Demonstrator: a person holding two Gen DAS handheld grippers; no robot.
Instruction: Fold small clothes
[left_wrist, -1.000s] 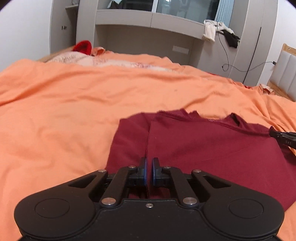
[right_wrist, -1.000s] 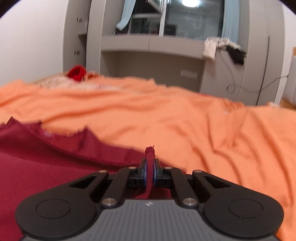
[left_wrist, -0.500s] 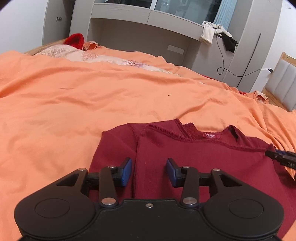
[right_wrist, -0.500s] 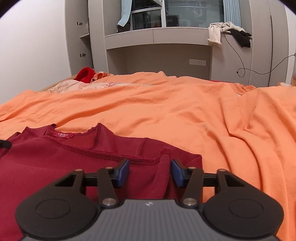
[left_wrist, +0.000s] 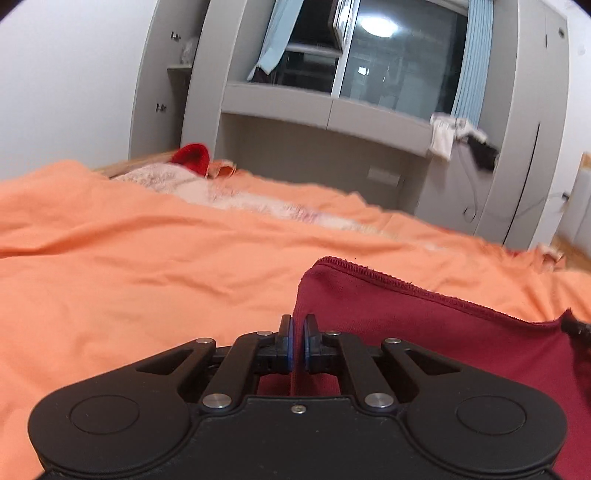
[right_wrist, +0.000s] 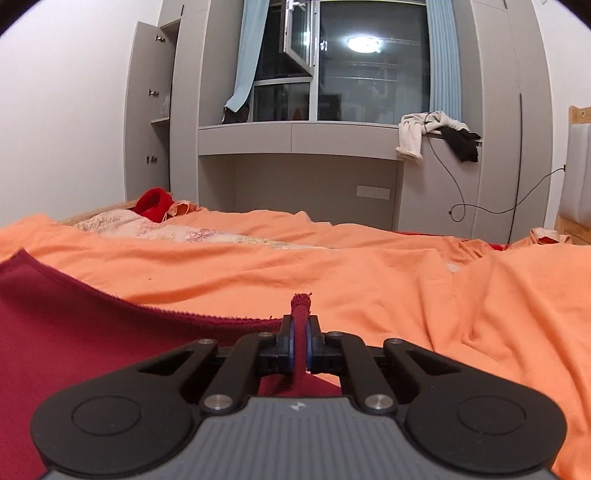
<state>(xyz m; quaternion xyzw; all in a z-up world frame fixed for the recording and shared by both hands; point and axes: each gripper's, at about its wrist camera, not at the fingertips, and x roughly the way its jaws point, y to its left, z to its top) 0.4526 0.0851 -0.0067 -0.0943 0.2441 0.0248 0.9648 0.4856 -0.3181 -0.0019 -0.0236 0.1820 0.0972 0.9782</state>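
A dark red garment (left_wrist: 424, 332) lies on the orange bedsheet (left_wrist: 147, 266). My left gripper (left_wrist: 297, 343) is shut on the garment's left edge, which rises as a fold between the blue pads. My right gripper (right_wrist: 301, 341) is shut on the garment's right corner (right_wrist: 301, 310), a bunched bit sticking up past the pads. The garment (right_wrist: 92, 332) stretches taut between the two grippers, its hemmed edge lifted off the sheet. The right gripper's tip shows at the right edge of the left wrist view (left_wrist: 576, 328).
The orange sheet (right_wrist: 406, 288) is wrinkled around the garment. A pale floral blanket (right_wrist: 166, 232) and a red item (right_wrist: 153, 203) lie at the far left. Grey cabinets and a desk niche (right_wrist: 314, 184) stand behind the bed, with clothes (right_wrist: 436, 133) and a cable hanging.
Half a second ago both grippers were open over the flat garment. Now both have shut on its edges, and the near edge is lifted and pulled taut.
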